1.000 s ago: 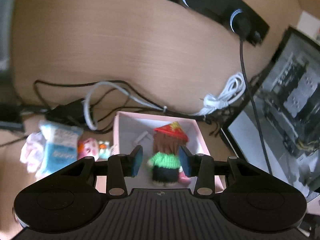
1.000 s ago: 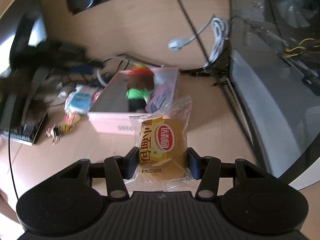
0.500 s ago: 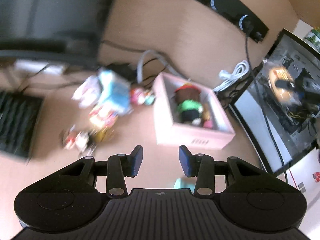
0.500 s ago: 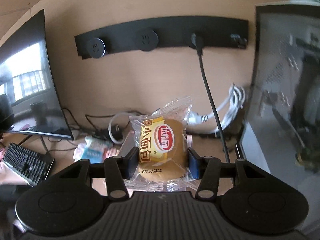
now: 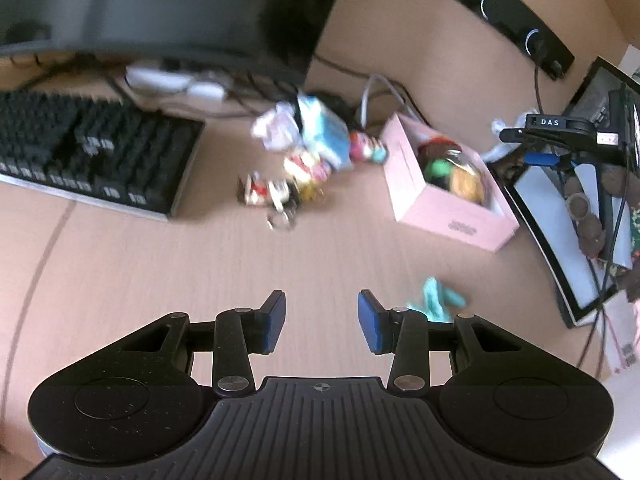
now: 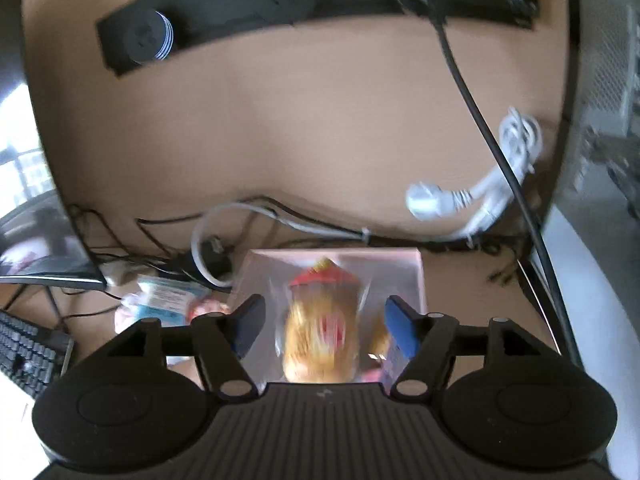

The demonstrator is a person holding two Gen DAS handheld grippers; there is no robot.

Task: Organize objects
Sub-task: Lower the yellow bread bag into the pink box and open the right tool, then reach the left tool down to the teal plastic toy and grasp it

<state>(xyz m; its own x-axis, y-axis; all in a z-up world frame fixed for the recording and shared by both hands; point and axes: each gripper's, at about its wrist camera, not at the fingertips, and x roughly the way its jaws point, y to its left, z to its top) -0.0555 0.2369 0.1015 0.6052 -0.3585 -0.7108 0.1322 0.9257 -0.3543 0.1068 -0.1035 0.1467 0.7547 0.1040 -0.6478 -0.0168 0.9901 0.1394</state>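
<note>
A pink box [image 5: 452, 216] sits on the desk with a knitted doll [image 5: 438, 160] and a wrapped bread packet [image 5: 466, 184] in it. My left gripper [image 5: 322, 322] is open and empty, well back from the box above the bare desk. My right gripper [image 6: 324, 326] is open just above the pink box [image 6: 416, 276]. The blurred bread packet [image 6: 320, 336] lies between and below its fingers, free of them, in front of the doll's red hat [image 6: 322, 278]. My right gripper also shows in the left wrist view [image 5: 560, 136], over the box.
A pile of small toys and packets [image 5: 304, 156] lies left of the box, with a keyboard [image 5: 92, 156] and a monitor further left. A teal item [image 5: 436, 300] lies near my left gripper. Cables and a PC case [image 6: 600, 120] stand behind and right of the box.
My right gripper moved over the box, opened and let go of the bread packet, which now lies in the box. My left gripper pulled back and left, away from the box.
</note>
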